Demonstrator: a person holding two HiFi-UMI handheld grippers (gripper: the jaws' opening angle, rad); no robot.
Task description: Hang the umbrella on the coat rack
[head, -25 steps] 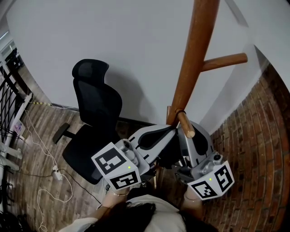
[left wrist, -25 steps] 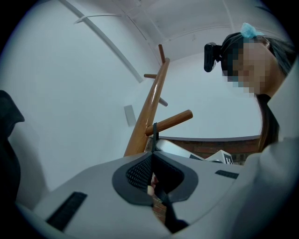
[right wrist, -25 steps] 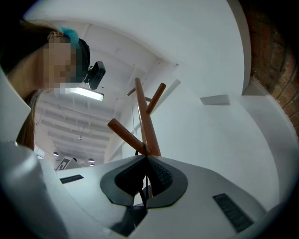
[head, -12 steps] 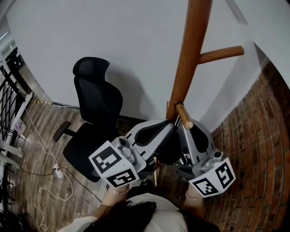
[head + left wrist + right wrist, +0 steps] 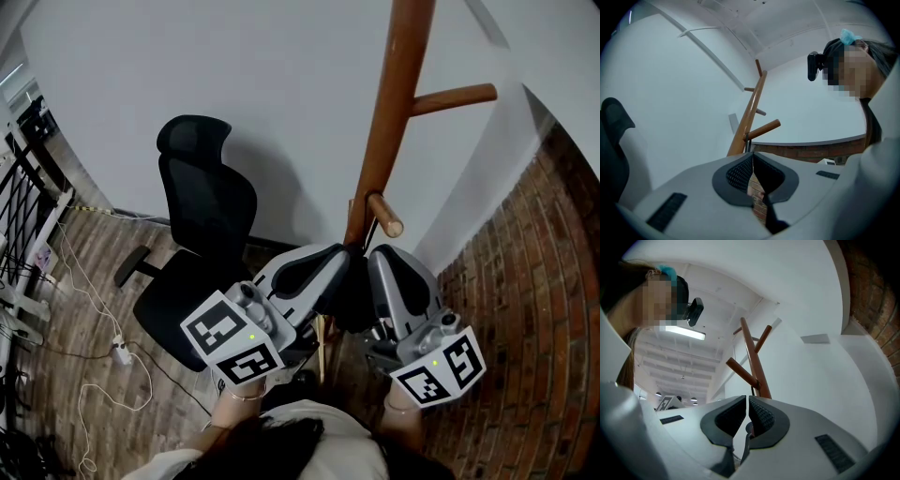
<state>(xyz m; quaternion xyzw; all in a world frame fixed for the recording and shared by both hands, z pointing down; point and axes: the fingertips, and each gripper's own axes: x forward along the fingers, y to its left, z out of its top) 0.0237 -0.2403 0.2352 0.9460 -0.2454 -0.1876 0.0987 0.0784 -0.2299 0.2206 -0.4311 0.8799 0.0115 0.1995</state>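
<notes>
Left gripper (image 5: 752,157) pads (image 5: 736,173) pressed together at the tips, nipping a thin dark strap (image 5: 749,143); the strap runs up from the tips to the base of the lowest peg (image 5: 764,129); below the tips the gap widens and a dark band shows in it.

Right gripper (image 5: 746,399) pads (image 5: 761,416) almost closed, only a thin slit between them; a dark strip and a small round bit sit low in the slit; the same thin strap rises just above the jaws to the peg joint.

Head view: both grippers side by side, tips aimed up at the coat rack (image 5: 384,141), just under the peg; marker cubes toward the person.

Umbrella body not made out; a black mass (image 5: 352,300) is wedged between the two grippers, can't tell if that's it; the strap is at the peg's base.

Around: black office chair (image 5: 202,216) left of the rack; white wall (image 5: 234,75) behind; brick wall (image 5: 534,309) right; cables (image 5: 84,300) on the wood floor (image 5: 75,375).
</notes>
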